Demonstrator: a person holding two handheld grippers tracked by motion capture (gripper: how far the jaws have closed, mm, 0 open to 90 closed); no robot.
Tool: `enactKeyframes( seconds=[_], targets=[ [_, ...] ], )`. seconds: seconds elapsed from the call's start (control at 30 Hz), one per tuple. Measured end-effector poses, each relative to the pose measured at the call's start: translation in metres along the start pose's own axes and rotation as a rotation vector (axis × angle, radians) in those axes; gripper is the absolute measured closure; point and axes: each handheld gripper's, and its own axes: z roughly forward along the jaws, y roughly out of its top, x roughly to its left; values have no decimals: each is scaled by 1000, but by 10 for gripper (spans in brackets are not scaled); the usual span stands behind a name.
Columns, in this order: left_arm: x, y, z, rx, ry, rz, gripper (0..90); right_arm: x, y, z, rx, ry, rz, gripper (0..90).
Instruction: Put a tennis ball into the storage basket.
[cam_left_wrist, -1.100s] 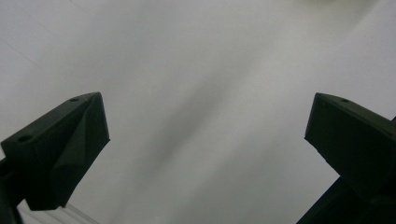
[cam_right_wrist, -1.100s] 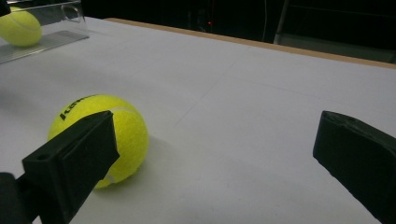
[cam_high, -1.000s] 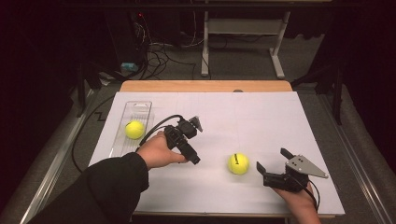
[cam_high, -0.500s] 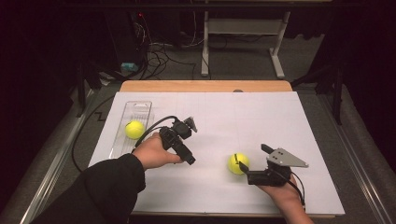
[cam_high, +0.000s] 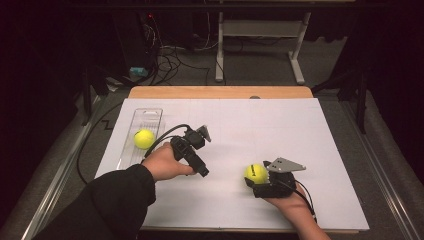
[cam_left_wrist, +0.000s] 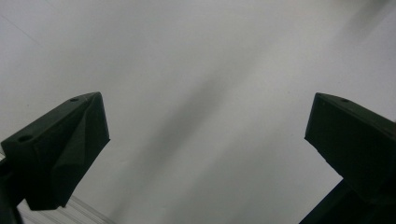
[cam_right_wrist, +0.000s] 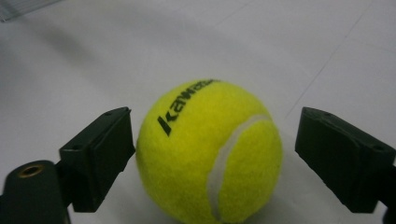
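Straddling tennis ball (cam_right_wrist: 210, 151), midtable, closing right gripper (cam_right_wrist: 212, 154)

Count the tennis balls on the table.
2. One tennis ball lies in the clear tray at left; the other tennis ball sits between the right tool's jaws.

The tennis ball (cam_high: 255, 173) is bright yellow and fuzzy, with a pale curved seam and black "kawasaki"-style lettering across its top, as the right gripper view (cam_right_wrist: 210, 151) shows. It rests on the white surface (cam_high: 240, 130), toward the near right part. It sits between the right gripper's fingers (cam_right_wrist: 100, 154), the left one touching it, the other just apart.
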Motion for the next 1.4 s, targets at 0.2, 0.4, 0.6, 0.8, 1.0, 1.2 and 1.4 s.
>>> enactKeyframes(
  seconds=[0.2,0.4,0.6,0.8,1.0,1.2,1.4],
  targets=[
    [0,-1,-1,-8,-4,3,6,-1,-5,3,42,26,1,230],
    [-1,-1,-2,-13,-5,3,6,2,-5,2,43,22,-19,270],
    [1,-1,-3,-15,-6,-3,6,3,-5,0,14,1,-35,274],
    [2,-2,-3,-12,-4,-3,6,3,1,-8,-72,-21,-46,275],
    [2,-2,-6,-10,-5,-3,6,7,11,-8,-109,-4,-50,274],
    [2,-2,-10,-10,2,-9,6,14,25,-4,-130,9,-75,274],
    [1,-2,-18,-17,3,-9,6,23,37,6,-156,26,-92,275]
  ],
)
